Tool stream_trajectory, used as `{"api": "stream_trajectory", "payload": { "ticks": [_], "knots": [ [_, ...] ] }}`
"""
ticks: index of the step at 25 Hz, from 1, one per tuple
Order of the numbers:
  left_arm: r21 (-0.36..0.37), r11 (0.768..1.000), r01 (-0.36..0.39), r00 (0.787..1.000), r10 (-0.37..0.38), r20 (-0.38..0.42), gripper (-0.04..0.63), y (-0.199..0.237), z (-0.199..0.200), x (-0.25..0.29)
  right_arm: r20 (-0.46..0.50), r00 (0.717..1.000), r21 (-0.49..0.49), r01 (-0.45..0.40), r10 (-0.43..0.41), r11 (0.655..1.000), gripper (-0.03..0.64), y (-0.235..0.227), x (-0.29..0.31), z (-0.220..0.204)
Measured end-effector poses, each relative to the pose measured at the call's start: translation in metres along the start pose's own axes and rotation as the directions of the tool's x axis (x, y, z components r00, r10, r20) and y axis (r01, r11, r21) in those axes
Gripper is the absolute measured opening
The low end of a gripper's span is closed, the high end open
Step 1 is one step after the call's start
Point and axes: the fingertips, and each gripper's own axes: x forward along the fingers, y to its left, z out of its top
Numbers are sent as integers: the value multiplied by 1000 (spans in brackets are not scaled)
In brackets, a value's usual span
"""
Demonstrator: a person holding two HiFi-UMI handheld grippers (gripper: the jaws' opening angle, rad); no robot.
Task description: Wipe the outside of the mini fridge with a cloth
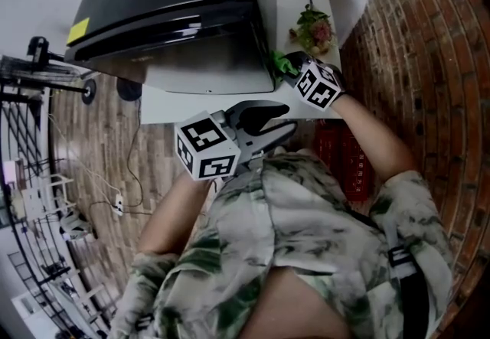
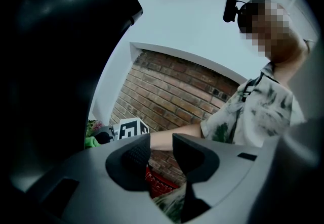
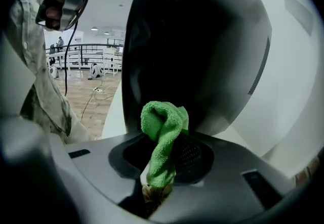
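Note:
The black mini fridge (image 1: 176,1) stands on a white table (image 1: 164,104) and fills the right gripper view (image 3: 202,41). My right gripper (image 1: 295,70) is at its right front corner, shut on a green cloth (image 1: 283,63). In the right gripper view the cloth (image 3: 164,127) sticks up from between the jaws (image 3: 164,154) against the fridge's dark side. My left gripper (image 1: 289,117) hovers close to my body, below the table edge, apart from the fridge. Its jaws (image 2: 162,152) stand slightly open with nothing between them. The fridge (image 2: 45,66) looms dark at the left of that view, the cloth (image 2: 91,142) beside it.
A small pot of flowers (image 1: 314,30) sits on the table behind the right gripper. A brick wall (image 1: 413,47) runs along the right, with a red crate (image 1: 344,154) at its foot. On the wooden floor at left lie cables and a power strip (image 1: 119,203), near a metal rack (image 1: 31,92).

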Motion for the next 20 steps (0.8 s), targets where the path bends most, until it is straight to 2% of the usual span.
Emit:
{"api": "stream_trajectory", "payload": {
  "ticks": [8,14,20],
  "knots": [
    [8,999,31,1000,-31,5,137,14,-3,-25,8,996,83,83,-83,993,112,-10,-23,4],
    [43,995,86,996,-87,13,137,15,1,-28,11,981,181,188,-194,965,112,-20,-71,8],
    [74,979,191,981,-192,-5,137,20,-5,-88,-30,945,241,323,-326,915,112,-6,-109,67]
  ]
}}
